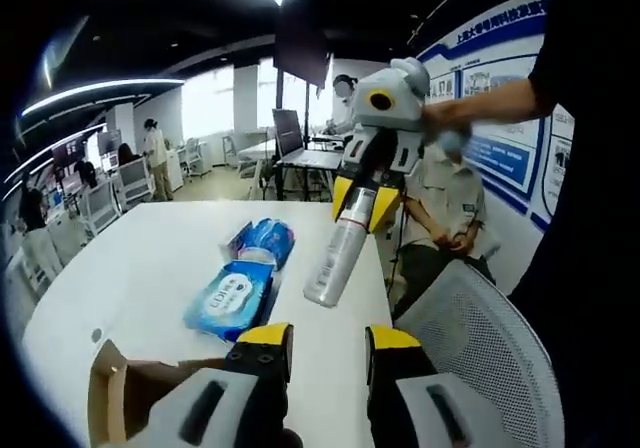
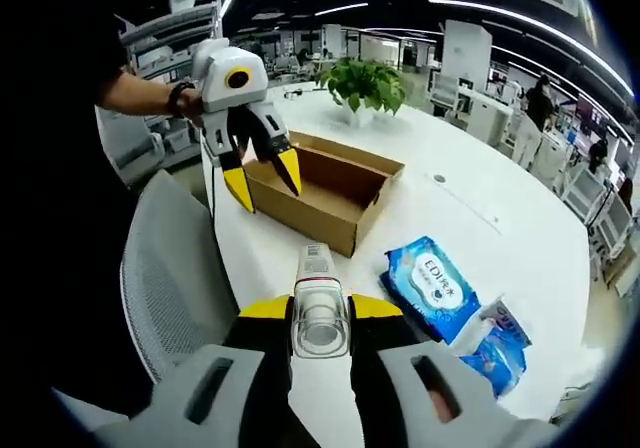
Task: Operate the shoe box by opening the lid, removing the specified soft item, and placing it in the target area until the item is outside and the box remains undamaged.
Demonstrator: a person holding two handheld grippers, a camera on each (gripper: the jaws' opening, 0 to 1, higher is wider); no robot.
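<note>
Right gripper view showed the right gripper (image 2: 320,313) with its yellow-tipped jaws clamped on a translucent, grey-white plastic tube-shaped item (image 2: 319,308), held in the air above the white round table (image 2: 480,208), near the open brown cardboard shoe box (image 2: 330,193). The left gripper (image 2: 262,176) hung with its jaws apart just above the near end of the box. Beyond the box lay a blue wipes packet (image 2: 432,288) and a smaller blue pack (image 2: 497,353).

In the left gripper view the item (image 1: 345,250) hung downward from the right gripper (image 1: 365,206). I judge it could slip, because only its end is pinched. It might fall on the blue packets, or a careless left gripper might push the box wall.
</note>
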